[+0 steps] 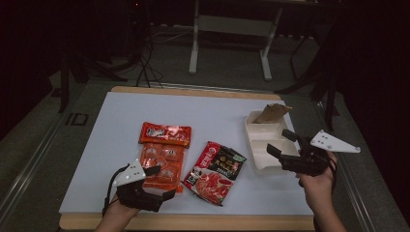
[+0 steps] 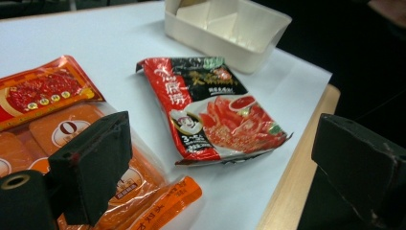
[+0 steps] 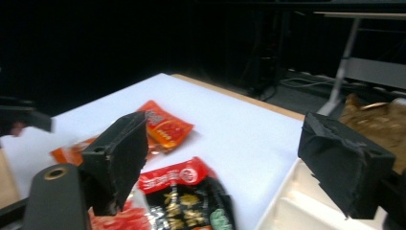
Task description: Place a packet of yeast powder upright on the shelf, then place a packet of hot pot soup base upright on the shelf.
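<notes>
**Two food packets flat on the table, both grippers spread and empty**

You have two packets lying flat on the white table top (image 1: 121, 125). The orange packet (image 1: 163, 153) sits toward your left: a clear-fronted pack with orange sachets showing through and a red printed header at its far end. Just to its right, close beside it and tilted, lies the red and black packet (image 1: 216, 171), glossy and crinkled, with a picture of red food on its near half and printed characters on the dark half. In the left gripper view the red and black packet (image 2: 210, 112) lies near the wooden front edge (image 2: 292, 177) of the table.

Your left gripper (image 1: 157, 182) is at the near left corner of the orange packet, its jaws spread wide with nothing between them; whether the lower jaw touches the packet cannot be told. Your right gripper (image 1: 283, 142) is held over the near part of the white tray (image 1: 256, 162), jaws likewise wide apart and holding nothing.

The white tray stands near the table's right edge and is split into compartments. A crumpled brown bag (image 1: 272, 113) rests in its far compartment, sticking up above the rim. The nearer compartments, as seen in the left gripper view of the tray (image 2: 230, 52), look bare.
</notes>
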`<state>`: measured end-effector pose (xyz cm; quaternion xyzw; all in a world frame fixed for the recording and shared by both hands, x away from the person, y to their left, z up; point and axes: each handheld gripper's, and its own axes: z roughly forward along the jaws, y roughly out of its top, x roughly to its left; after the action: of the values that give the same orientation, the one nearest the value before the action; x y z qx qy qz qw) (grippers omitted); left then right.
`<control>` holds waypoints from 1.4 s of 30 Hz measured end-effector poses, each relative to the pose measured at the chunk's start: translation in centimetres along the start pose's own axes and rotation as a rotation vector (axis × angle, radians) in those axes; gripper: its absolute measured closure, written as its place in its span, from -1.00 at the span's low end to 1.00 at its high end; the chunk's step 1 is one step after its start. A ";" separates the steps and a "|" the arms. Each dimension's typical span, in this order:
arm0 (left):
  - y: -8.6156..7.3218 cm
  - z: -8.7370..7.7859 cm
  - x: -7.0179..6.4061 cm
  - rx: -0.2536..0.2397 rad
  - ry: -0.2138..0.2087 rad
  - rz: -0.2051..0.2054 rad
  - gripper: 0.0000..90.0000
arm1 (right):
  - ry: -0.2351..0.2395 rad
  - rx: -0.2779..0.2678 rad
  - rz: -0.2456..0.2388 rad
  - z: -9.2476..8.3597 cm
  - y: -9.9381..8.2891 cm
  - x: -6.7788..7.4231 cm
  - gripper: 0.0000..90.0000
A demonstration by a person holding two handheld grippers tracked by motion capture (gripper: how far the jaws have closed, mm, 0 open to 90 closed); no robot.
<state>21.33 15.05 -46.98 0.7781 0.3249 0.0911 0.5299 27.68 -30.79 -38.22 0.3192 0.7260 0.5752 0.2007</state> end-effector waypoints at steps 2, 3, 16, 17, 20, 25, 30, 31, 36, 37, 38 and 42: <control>0.1 0.3 0.1 -0.001 -0.004 0.001 -0.78 | 0.017 -0.014 0.007 -0.2 -0.6 0.4 -0.69; 0.1 0.4 0.1 -0.001 -0.011 0.006 -0.78 | 0.019 -0.015 0.013 -0.3 -0.8 0.7 -0.69; 0.3 2.5 0.6 0.053 0.031 0.026 0.09 | 0.078 -0.050 0.035 -1.7 -3.2 3.9 -0.68; 0.3 2.8 0.5 0.066 0.044 0.035 0.35 | 0.078 -0.047 0.027 -1.7 -3.3 4.1 -0.68; 0.4 3.6 0.4 0.092 0.105 0.073 0.83 | 0.079 -0.045 0.018 -2.0 -3.5 4.3 -0.68; 0.5 5.2 0.5 0.161 0.141 0.088 1.00 | 0.078 -0.054 0.032 -2.2 -3.8 4.0 -0.67; 0.2 6.9 0.9 0.238 0.161 0.105 1.00 | 0.076 -0.038 0.037 -2.3 -4.3 3.9 -0.67; 0.1 7.3 1.2 0.253 0.161 0.099 1.00 | 0.073 -0.035 0.037 -2.3 -4.4 3.9 -0.67; -0.2 8.5 2.0 0.307 0.170 0.065 1.00 | 0.075 -0.016 0.037 -2.3 -4.8 4.0 -0.67; -0.2 8.7 2.1 0.316 0.168 0.061 1.00 | 0.076 -0.016 0.037 -2.3 -4.8 4.0 -0.66; -0.2 8.9 2.1 0.326 0.176 0.062 1.00 | 0.079 -0.018 0.039 -2.3 -4.8 4.0 -0.66; -0.3 9.9 2.1 0.360 0.166 0.051 1.00 | 0.072 -0.013 0.032 -2.2 -4.9 4.0 -0.66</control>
<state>27.66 8.84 -51.85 0.8582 0.3586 0.1090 0.3509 22.22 -30.24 -42.10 0.3087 0.7237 0.5941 0.1673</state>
